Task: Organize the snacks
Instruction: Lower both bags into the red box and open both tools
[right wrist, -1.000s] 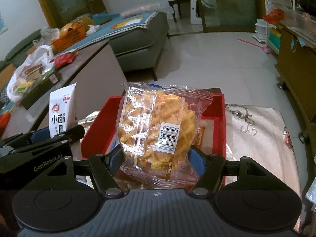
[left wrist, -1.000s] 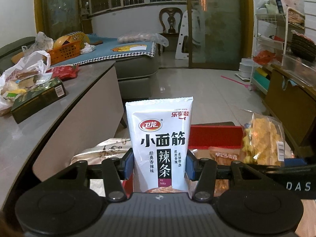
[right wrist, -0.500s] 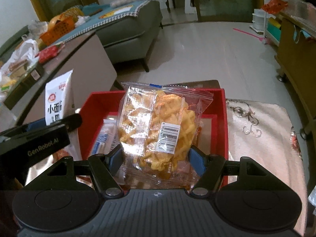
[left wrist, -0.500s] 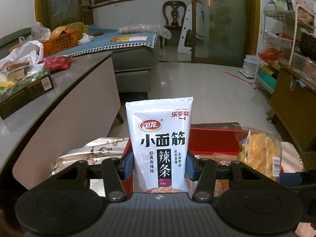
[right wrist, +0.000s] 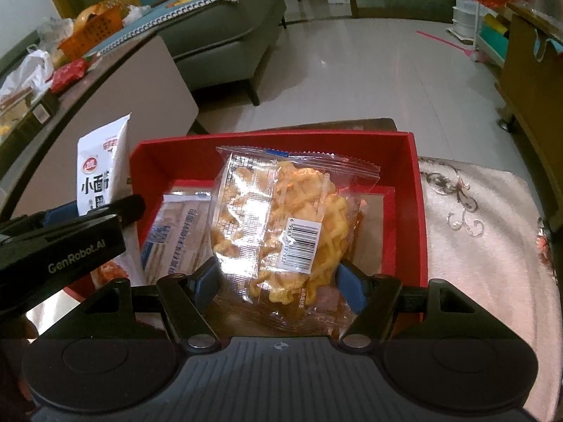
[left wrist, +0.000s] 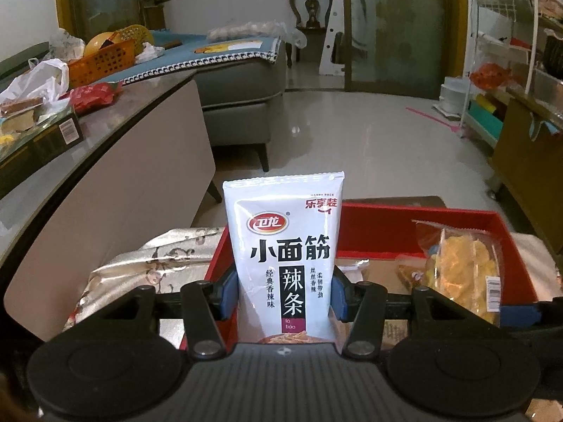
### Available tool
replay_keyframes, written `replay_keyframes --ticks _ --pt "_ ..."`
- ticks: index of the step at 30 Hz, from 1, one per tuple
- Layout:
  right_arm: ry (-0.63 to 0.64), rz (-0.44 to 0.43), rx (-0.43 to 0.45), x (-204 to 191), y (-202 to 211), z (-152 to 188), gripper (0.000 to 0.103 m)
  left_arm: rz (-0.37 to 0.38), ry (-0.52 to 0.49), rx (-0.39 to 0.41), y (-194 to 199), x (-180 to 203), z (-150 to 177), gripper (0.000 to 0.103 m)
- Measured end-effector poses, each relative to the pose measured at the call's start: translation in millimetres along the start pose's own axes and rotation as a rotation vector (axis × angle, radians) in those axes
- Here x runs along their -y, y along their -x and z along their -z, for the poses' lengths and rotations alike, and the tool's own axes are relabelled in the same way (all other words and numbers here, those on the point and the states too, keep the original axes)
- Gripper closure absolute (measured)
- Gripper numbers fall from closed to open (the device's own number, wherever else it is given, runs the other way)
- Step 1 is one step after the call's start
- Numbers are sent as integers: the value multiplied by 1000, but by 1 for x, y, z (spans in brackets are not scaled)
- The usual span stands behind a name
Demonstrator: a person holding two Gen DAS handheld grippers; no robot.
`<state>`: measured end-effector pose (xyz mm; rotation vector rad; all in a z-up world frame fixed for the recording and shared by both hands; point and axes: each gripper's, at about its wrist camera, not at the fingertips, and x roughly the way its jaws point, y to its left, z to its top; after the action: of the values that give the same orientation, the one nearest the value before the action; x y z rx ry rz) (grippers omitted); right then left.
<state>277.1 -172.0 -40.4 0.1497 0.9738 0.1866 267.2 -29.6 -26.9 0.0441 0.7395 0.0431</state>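
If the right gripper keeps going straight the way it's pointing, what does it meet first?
Most likely the floor of the red box, about at the packets already lying in it. The right gripper is shut on the clear crisps bag; depth is uncertain.

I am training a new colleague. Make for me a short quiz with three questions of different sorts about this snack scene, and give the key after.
1. True or false: the left claw is shut on the white spicy-strip packet.
2. Multiple choice: what does the right claw hold? A) a green box B) the clear bag of yellow crisps C) nothing
3. Fill in: both snacks are held above the ____ box, where a flat cracker packet already lies.

Key
1. True; its pads press the packet's two sides.
2. B
3. red
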Motion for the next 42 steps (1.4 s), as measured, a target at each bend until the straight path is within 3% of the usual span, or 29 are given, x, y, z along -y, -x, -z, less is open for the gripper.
replay_keyframes --ticks 10,18,22,42 --pt "16 19 -25 -2 -8 1 24 -4 -16 -23 -6 4 5 55" --pt "20 19 -28 -4 -11 0 22 -9 -22 -25 -7 4 6 40" --pt "18 20 -28 -4 -11 0 22 -16 -24 -24 -6 5 6 27" --pt "10 22 -2 -5 -2 -3 22 -30 -11 -18 1 -5 1 22"
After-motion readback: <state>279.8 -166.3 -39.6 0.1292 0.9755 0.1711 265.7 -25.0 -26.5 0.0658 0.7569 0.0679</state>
